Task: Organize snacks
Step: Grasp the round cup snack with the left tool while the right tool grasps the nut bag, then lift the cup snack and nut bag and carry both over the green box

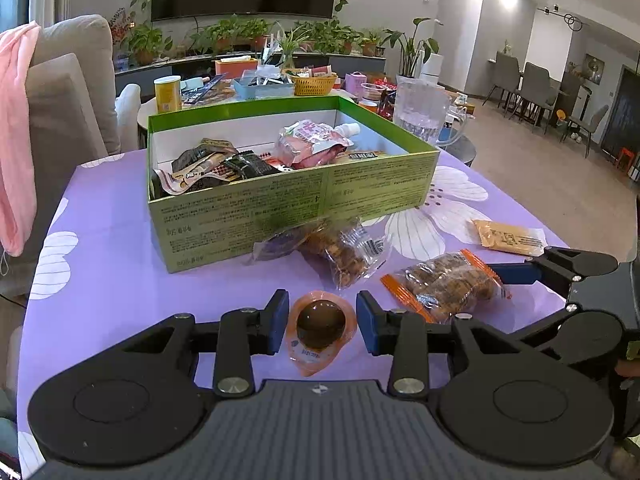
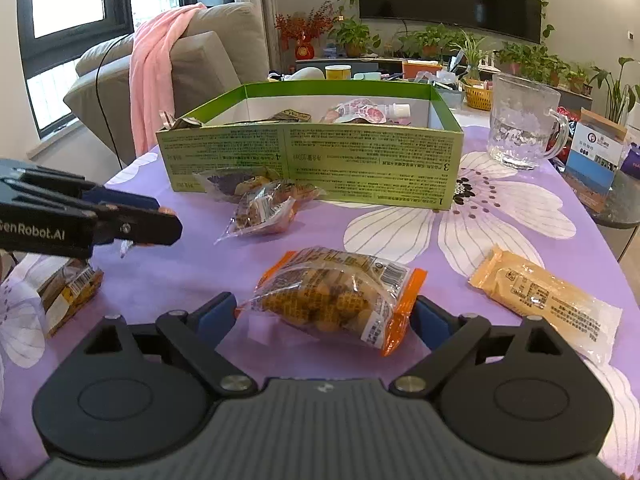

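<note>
Down on the purple tabletop [image 1: 120,240], the left gripper [image 1: 322,322] has its fingers spread either side of a small orange-sealed egg pack [image 1: 320,330], not touching it. Meanwhile the right gripper [image 2: 325,316] stands wide open around an orange-edged snack bag [image 2: 340,294], pads near its ends. Behind both, the green box [image 1: 280,204] holds other snacks.

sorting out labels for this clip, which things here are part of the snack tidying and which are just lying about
Part of the job:
green box
egg packet between the left gripper fingers
orange-edged snack bag between the right gripper fingers
clear snack bag
yellow packet

Lying about:
glass mug
pink cloth
yellow basket
</note>
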`<state>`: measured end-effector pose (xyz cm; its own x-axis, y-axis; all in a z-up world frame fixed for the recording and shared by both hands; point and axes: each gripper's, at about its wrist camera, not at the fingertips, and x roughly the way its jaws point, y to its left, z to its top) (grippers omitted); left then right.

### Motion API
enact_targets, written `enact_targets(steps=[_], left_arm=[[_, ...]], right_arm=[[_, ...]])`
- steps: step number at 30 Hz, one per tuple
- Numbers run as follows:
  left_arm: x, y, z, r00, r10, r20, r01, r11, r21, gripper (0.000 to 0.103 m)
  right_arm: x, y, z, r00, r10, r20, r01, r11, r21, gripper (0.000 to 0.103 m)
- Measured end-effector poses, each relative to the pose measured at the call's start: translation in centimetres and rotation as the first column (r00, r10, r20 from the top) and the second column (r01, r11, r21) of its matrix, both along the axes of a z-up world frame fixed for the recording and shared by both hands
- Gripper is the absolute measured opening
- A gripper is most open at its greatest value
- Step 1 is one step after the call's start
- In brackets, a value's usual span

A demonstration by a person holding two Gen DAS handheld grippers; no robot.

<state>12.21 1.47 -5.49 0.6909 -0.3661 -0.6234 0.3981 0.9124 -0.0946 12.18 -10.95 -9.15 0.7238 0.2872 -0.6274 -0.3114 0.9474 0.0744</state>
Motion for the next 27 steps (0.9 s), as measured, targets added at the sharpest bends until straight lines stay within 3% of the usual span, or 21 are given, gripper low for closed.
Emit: enact_targets(steps=[5, 9, 19, 27], left_arm=[[0.0, 0.0, 0.0, 1.0, 0.005, -0.002, -0.005, 1.0, 0.0, 0.035], [-0.1, 0.0, 0.0, 1.0, 0.008, -0.006, -0.008, 1.0, -0.002, 0.035], [-0.1, 0.3, 0.2, 1.0, 0.024, -0.005, -0.024, 1.0, -0.003, 0.035], [-0.3, 0.1, 0.6, 1.0, 0.019, 0.006, -0.019, 1.0, -0.005, 0.035]], right_arm=[[-0.5, 0.7, -0.5, 1.0, -0.006, 0.03, 0.009, 0.995, -0.101, 0.061], [0.0, 0.8, -0.6, 0.999, 0.019, 0.041, -0.014, 0.994, -0.108, 0.061], [1.4, 0.3, -0.5, 1.0, 0.015, 0.001, -0.014, 1.0, -0.018, 0.061], [0.5, -0.2, 1.1, 0.998, 0.03, 0.055, -0.031, 0.999, 0.017, 0.06]])
